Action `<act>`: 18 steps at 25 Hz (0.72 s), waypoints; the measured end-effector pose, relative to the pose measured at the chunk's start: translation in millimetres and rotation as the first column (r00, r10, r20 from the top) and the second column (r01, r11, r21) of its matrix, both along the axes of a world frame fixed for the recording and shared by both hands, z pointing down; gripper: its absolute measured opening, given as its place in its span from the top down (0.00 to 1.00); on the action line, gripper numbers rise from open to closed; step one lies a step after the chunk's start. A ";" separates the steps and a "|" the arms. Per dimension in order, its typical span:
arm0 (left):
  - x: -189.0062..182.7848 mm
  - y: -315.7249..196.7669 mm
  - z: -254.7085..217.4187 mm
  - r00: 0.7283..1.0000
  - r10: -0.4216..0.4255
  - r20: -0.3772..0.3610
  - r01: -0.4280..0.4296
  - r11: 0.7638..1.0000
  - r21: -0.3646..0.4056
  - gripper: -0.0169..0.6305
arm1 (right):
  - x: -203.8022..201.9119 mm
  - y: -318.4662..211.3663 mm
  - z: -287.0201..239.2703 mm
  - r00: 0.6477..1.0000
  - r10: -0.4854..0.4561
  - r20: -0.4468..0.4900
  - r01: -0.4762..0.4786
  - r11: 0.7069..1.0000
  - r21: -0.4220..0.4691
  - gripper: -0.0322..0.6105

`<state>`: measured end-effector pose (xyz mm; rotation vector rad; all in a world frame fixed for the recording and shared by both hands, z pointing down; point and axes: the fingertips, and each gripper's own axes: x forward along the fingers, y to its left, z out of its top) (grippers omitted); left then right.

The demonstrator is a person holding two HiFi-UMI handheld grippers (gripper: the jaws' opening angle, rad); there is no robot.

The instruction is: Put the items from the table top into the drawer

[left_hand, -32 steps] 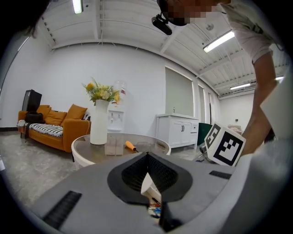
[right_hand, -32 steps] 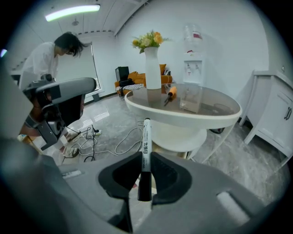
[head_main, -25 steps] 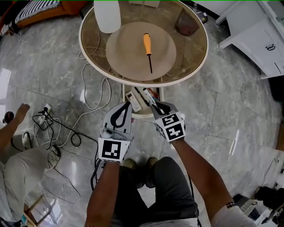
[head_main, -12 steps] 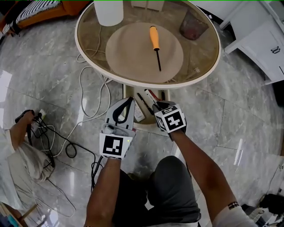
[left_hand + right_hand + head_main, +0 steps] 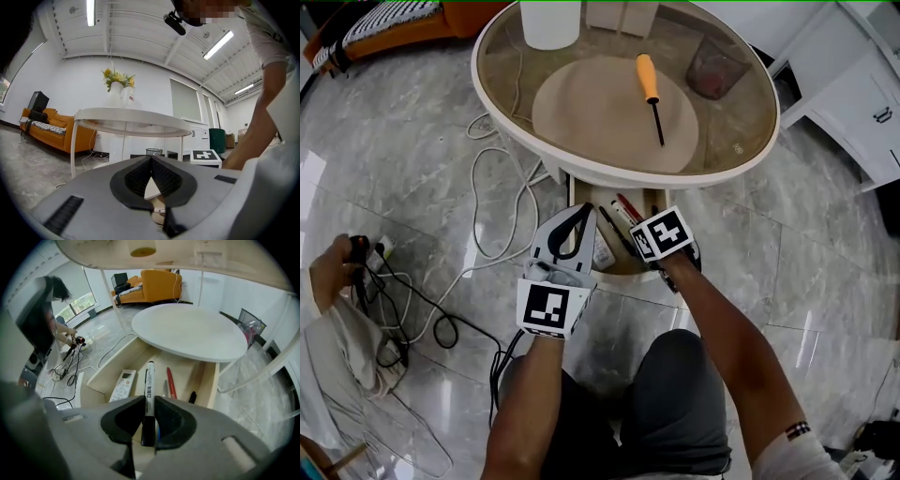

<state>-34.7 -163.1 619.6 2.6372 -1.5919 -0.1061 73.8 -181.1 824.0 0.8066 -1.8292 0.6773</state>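
An orange-handled screwdriver point(image 5: 649, 82) lies on the round glass table top point(image 5: 581, 171). Under the top, a shallow beige drawer point(image 5: 108, 370) stands pulled out. In it lie a white remote point(image 5: 123, 384), a red pen point(image 5: 171, 383) and a small black pen point(image 5: 192, 397). My right gripper point(image 5: 149, 401) points steeply down over the drawer, shut on a black marker point(image 5: 149, 380) that sticks out ahead of the jaws. In the head view that right gripper point(image 5: 636, 234) is at the drawer's front. My left gripper point(image 5: 579, 214) is level beside it, shut and empty, in its own view too point(image 5: 150, 159).
A round beige shelf point(image 5: 187, 331) sits under the glass, behind the drawer. A white container point(image 5: 548, 21) stands on the table's far edge. A mesh bin point(image 5: 717, 66) is beyond the table. Cables point(image 5: 497, 216) trail on the marble floor; a person point(image 5: 333, 281) crouches at left. White cabinet point(image 5: 862, 94) at right.
Both grippers have sunk towards the open drawer. The right one has tipped further down with the marker still in it. The crouching person at left has shifted.
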 end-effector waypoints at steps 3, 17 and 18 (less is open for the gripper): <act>-2.4 3.1 0.0 1.000 0.003 0.006 -0.003 1.000 0.005 0.97 | -0.1 2.0 14.7 1.000 0.002 -0.018 -0.003 0.998 -0.065 0.85; -16.7 8.2 -8.5 1.000 -0.009 -0.005 0.009 0.999 0.048 0.97 | -3.5 -0.2 55.5 0.988 -0.063 -0.142 0.034 0.981 -0.193 0.85; -17.8 7.8 -8.7 1.000 -0.011 -0.007 0.012 0.999 0.048 0.97 | -3.5 1.2 57.5 0.987 -0.061 -0.147 0.031 0.980 -0.197 0.85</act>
